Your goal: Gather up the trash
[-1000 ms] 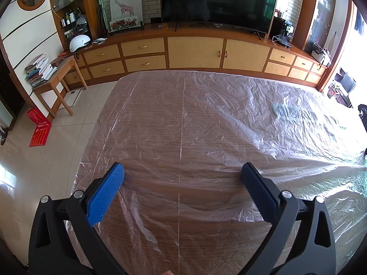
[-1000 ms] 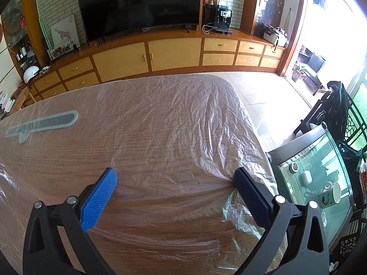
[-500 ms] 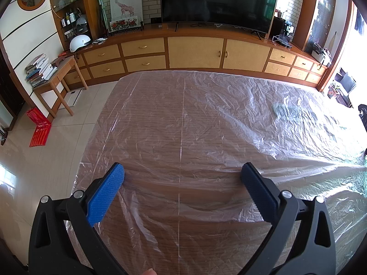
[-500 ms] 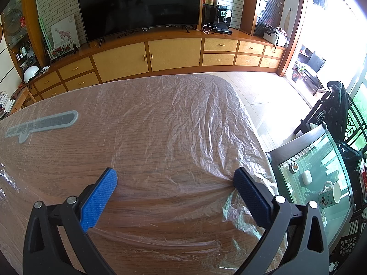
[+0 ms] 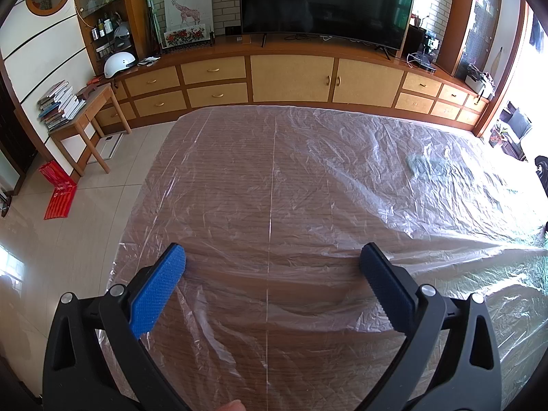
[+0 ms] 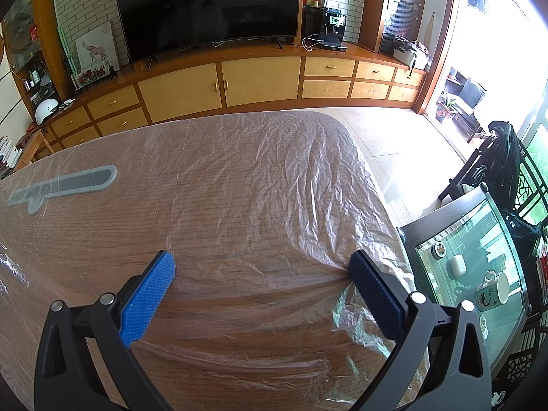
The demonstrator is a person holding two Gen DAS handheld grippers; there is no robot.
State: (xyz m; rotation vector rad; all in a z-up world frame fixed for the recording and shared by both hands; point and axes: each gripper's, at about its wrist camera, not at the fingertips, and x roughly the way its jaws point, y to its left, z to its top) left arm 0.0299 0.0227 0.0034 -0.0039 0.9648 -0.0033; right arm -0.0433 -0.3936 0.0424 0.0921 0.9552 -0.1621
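Observation:
A wide sheet of clear crinkled plastic film point(image 5: 308, 178) covers the whole wooden table point(image 5: 239, 359); it also shows in the right wrist view point(image 6: 274, 188). My left gripper point(image 5: 272, 257) is open, its blue pads point(image 5: 157, 287) pressing down on the film near the table's left front. My right gripper point(image 6: 262, 265) is open too, its pads point(image 6: 373, 294) resting on the film near the table's right end, where the film bunches over the edge. A grey knife-shaped mark point(image 6: 65, 185) lies under the film at the left.
A long wooden cabinet point(image 5: 291, 78) with a TV point(image 5: 325, 3) runs along the far wall. A small side table point(image 5: 85, 116) with books and a red bag point(image 5: 60, 191) stand on the floor at left. A glass-topped table point(image 6: 479, 267) with cups stands right of the table's end.

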